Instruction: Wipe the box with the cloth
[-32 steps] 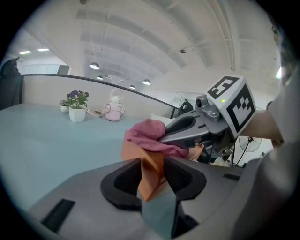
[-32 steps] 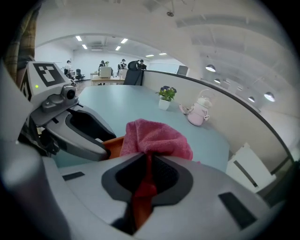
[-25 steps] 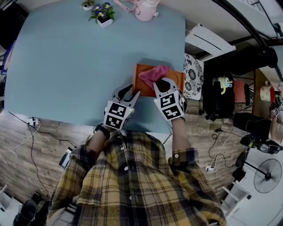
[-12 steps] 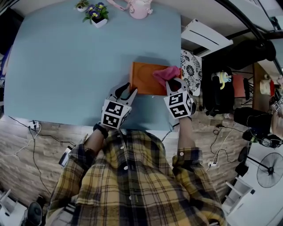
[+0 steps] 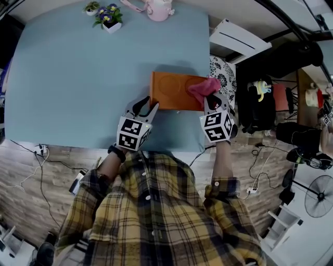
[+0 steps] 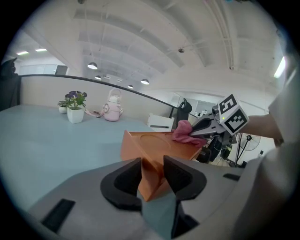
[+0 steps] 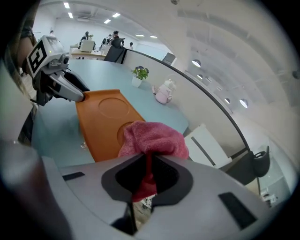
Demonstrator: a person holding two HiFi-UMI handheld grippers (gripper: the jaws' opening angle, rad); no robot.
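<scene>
Cloth [image 5: 204, 86] pinched by right gripper [image 5: 209, 98] lies on box [image 5: 169, 91], left gripper [image 5: 145, 107] clamping its corner.

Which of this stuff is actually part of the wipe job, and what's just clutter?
In the job: orange box, pink cloth, right gripper clamping the cloth, left gripper gripping the box's corner.
Lying about: potted flowers, pink teapot, both at the table's far edge.

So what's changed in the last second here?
The right hand-held gripper, shut on the pink cloth, dragged it rightward across the orange box to its right end. The left hand-held gripper stayed clamped on the box's near left corner; the box kept its place.
</scene>
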